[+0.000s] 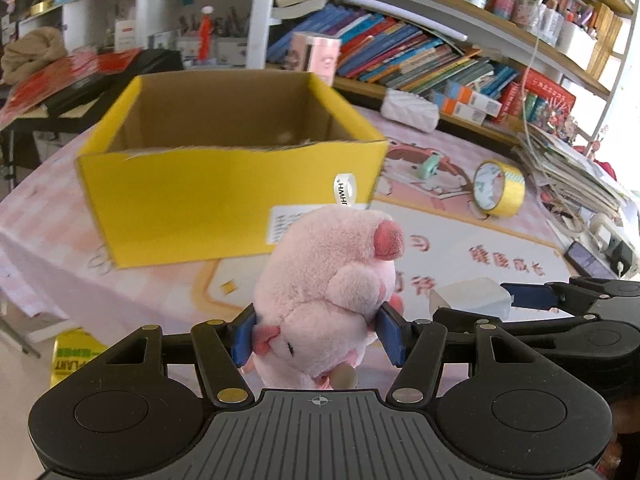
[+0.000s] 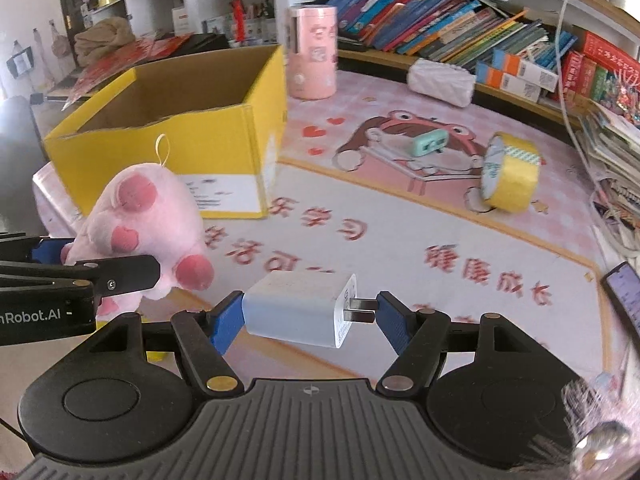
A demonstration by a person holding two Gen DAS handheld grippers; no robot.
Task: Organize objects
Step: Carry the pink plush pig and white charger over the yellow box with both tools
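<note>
While the left gripper is squeezing the pink plush pig in its jaws, directly facing the open yellow cardboard box, the right gripper is clamping the white charger lengthwise, farther right of the box.

White charger between tool fingers

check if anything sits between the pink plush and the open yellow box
Nothing visible does. The pink plush, clamped in the left gripper, faces the yellow box across bare mat. The box's front wall rises ahead, so the plush must clear its rim.
</note>
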